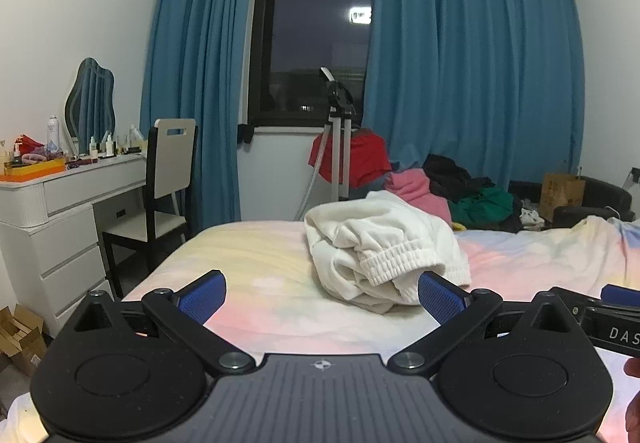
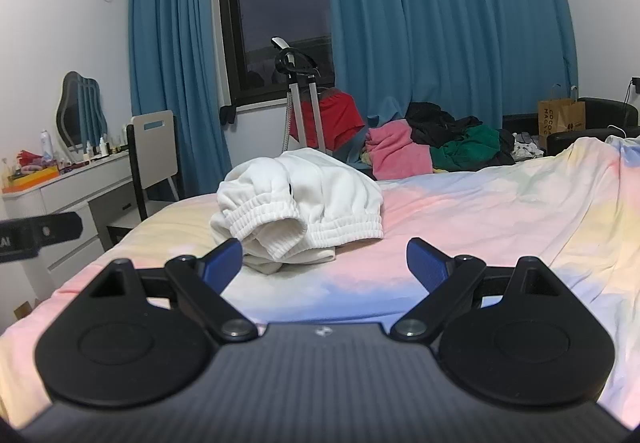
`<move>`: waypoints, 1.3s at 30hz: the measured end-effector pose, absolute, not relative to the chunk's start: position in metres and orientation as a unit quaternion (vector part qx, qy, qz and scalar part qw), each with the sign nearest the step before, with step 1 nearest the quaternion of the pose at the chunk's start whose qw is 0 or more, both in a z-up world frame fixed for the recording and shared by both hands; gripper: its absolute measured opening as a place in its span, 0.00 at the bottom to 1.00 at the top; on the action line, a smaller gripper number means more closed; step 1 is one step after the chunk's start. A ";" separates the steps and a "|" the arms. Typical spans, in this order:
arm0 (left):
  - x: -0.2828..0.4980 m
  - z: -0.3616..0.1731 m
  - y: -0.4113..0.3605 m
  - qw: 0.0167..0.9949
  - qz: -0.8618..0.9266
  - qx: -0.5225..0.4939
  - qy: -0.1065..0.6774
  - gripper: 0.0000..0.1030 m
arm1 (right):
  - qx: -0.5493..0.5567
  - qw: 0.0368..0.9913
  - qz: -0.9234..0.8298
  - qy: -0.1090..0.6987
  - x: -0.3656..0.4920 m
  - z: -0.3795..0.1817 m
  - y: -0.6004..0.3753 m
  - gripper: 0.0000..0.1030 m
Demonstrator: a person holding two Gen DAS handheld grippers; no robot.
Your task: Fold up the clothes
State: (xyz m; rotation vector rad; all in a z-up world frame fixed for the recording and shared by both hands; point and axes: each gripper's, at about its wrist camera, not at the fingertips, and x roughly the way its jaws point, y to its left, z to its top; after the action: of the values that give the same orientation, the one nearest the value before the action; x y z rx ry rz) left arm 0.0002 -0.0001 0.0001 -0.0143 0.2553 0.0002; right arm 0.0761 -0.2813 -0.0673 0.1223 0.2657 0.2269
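The white garment [image 1: 384,247] lies bunched on the bed [image 2: 460,211] — both the left gripper [image 1: 322,297] and right gripper [image 2: 325,263] gape wide, empty, just short of it. Pinch only the outer layer at the elastic hem — not the whole heap.

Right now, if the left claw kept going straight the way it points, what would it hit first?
Probably the crumpled white garment on the bed. The left claw is open and aimed roughly at its near, lower edge, with only bare sheet between; depth is hard to judge.

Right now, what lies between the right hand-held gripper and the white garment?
Only bare bedsheet lies between right hand-held gripper and white garment, in the right wrist view.
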 end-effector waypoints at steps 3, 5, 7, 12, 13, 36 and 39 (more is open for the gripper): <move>0.002 0.001 -0.001 0.991 0.001 -0.004 0.133 1.00 | 0.057 0.983 0.112 0.131 0.076 -0.067 -0.280 0.88; 0.004 0.002 -0.001 0.991 0.002 -0.002 0.137 1.00 | 0.055 0.984 0.112 0.130 0.075 -0.067 -0.280 0.88; 0.005 0.003 -0.002 0.990 0.003 0.000 0.141 1.00 | 0.058 0.983 0.114 0.130 0.076 -0.068 -0.281 0.88; -0.001 -0.004 -0.003 0.990 0.003 0.008 0.142 1.00 | 0.063 0.983 0.116 0.129 0.073 -0.073 -0.286 0.88; -0.001 -0.004 -0.003 0.990 0.005 0.011 0.141 1.00 | 0.064 0.983 0.116 0.129 0.070 -0.073 -0.289 0.88; -0.002 -0.007 -0.007 0.989 0.015 0.033 0.141 1.00 | 0.063 0.981 0.128 0.129 0.074 -0.067 -0.282 0.88; -0.002 -0.007 -0.007 0.990 0.014 0.034 0.139 1.00 | 0.064 0.981 0.128 0.129 0.074 -0.066 -0.281 0.88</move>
State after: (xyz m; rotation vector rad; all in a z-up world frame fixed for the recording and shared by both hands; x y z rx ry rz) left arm -0.0015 -0.0069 -0.0072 0.0684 0.2783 0.0285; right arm 0.0739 -0.2814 -0.0658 0.1291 0.2590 0.2579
